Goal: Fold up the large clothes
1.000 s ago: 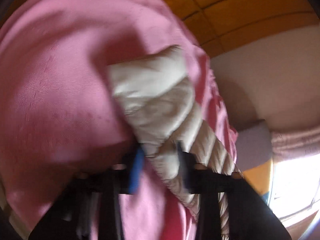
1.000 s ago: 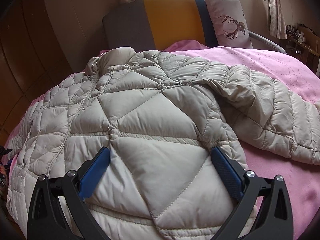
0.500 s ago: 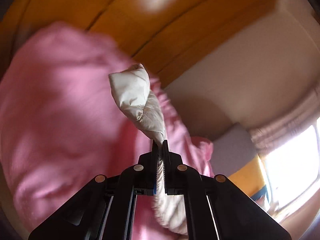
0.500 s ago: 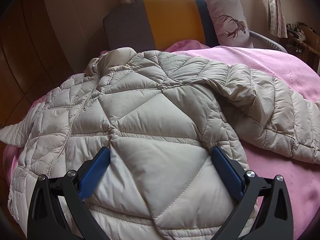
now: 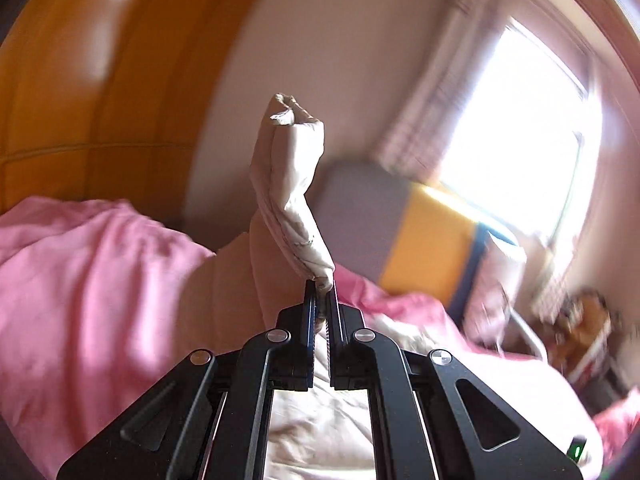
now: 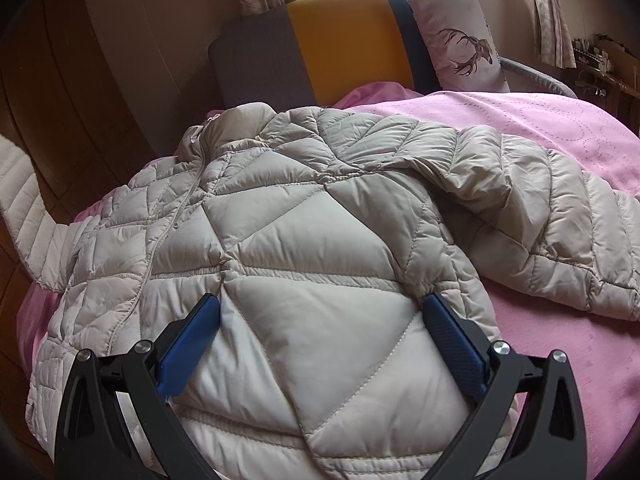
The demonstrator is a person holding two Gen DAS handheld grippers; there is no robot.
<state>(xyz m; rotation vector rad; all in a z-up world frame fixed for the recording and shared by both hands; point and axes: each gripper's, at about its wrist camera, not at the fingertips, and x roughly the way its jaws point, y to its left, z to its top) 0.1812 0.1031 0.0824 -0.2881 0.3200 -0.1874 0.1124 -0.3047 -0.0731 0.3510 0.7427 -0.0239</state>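
Observation:
A beige quilted puffer jacket lies spread on the pink bedspread. My right gripper rests open on the jacket's lower body, its blue pads wide apart with padded fabric between them. One sleeve lies folded across to the right. The other sleeve is lifted off the bed at the left edge. In the left wrist view my left gripper is shut on that sleeve's cuff, which sticks up in front of the fingers.
A grey, yellow and blue headboard stands behind the bed with a deer-print pillow leaning on it. A wooden wardrobe lines the left side. A bright window with curtains and cluttered shelves are at the right.
My left gripper closed on the sleeve cuff and carried it up off the bed, rolling as it rose. The sleeve now hangs raised at the left. The right gripper stayed put.

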